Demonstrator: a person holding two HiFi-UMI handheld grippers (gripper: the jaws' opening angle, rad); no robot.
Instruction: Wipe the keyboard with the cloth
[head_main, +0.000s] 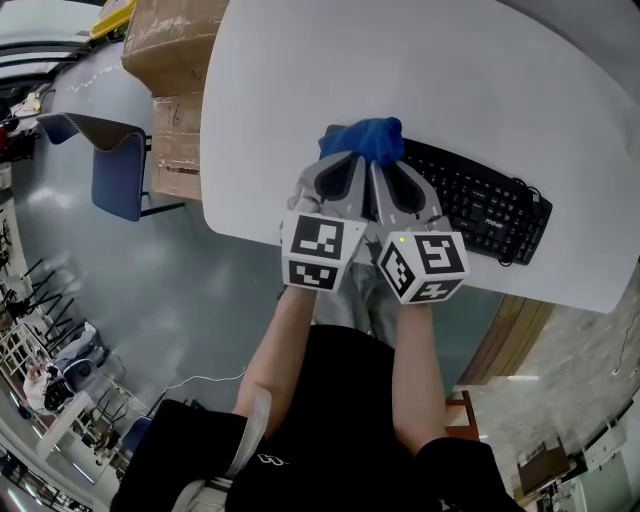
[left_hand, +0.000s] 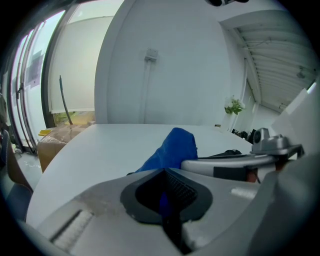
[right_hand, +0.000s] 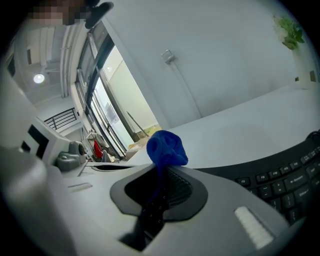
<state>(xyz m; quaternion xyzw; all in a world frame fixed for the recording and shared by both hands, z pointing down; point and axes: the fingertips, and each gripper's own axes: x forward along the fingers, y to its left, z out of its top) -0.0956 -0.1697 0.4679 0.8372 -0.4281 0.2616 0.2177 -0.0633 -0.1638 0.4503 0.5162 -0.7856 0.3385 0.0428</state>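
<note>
Okay, both of your grippers are clamped on one blue cloth. The left gripper has its jaws pressed together with a fold of fabric caught in the seam. The right gripper is pinching it too, with the cloth bunching up past its tips. The wad sits on the left end of the black keyboard, which lies along the near edge of the white table, angled toward the table's right side. The cloth looks soft, light and floppy, so expect it to ball up rather than lie flat. Your grip near the bunched middle gives you a pad to push with. The keyboard looks light and may skate on the smooth top, and keys can snag fabric, so I'd use gentle pressure and stroke along the rows toward the right end.
</note>
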